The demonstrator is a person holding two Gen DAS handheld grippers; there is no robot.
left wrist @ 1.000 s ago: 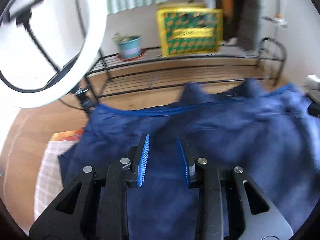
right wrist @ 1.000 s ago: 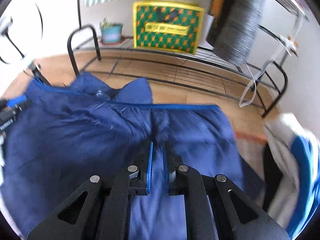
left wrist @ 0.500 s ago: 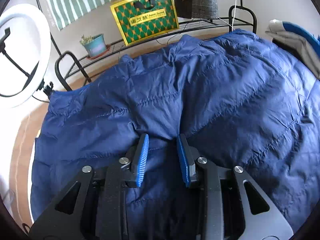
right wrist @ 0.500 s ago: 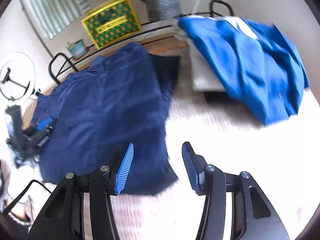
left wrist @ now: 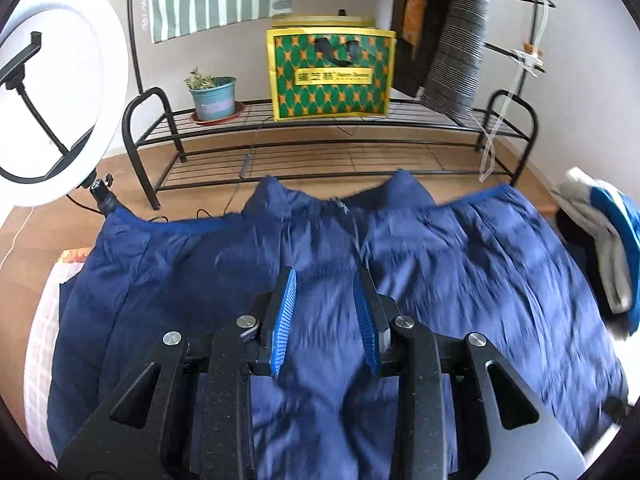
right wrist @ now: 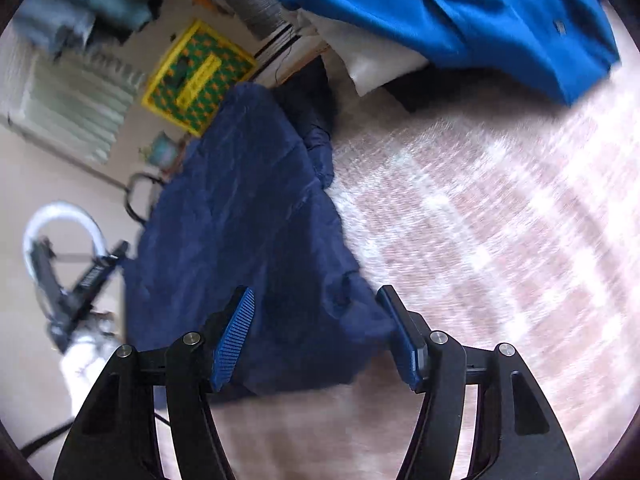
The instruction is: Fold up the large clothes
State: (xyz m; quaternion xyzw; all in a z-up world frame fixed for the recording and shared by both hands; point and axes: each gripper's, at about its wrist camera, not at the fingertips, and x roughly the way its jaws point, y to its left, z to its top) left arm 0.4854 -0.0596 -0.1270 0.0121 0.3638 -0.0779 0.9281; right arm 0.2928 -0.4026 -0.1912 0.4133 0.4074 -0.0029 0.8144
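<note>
A navy padded jacket [left wrist: 460, 264] lies spread flat on a pale checked cloth [right wrist: 460, 216], its collar toward a black metal rack [left wrist: 320, 148] by the wall.

The left gripper [left wrist: 325, 276] hangs low over the middle of the jacket, near the zip. Its jaws stand partly apart with fabric showing between the blue pads, but the picture is smeared there, so I cannot tell whether they pinch a fold or merely hover above it.

The right gripper [right wrist: 316, 294] is at the jacket's near corner, tilted in its view. Its jaws are opening; the corner lies between them, and the pads seem clear of it.

A bright blue garment [right wrist: 480, 12] lies heaped on something white just beyond the jacket. A yellow-and-green bag [left wrist: 330, 68] and a potted plant [left wrist: 212, 96] stand on the rack, and a ring light [left wrist: 52, 92] stands at the left.
</note>
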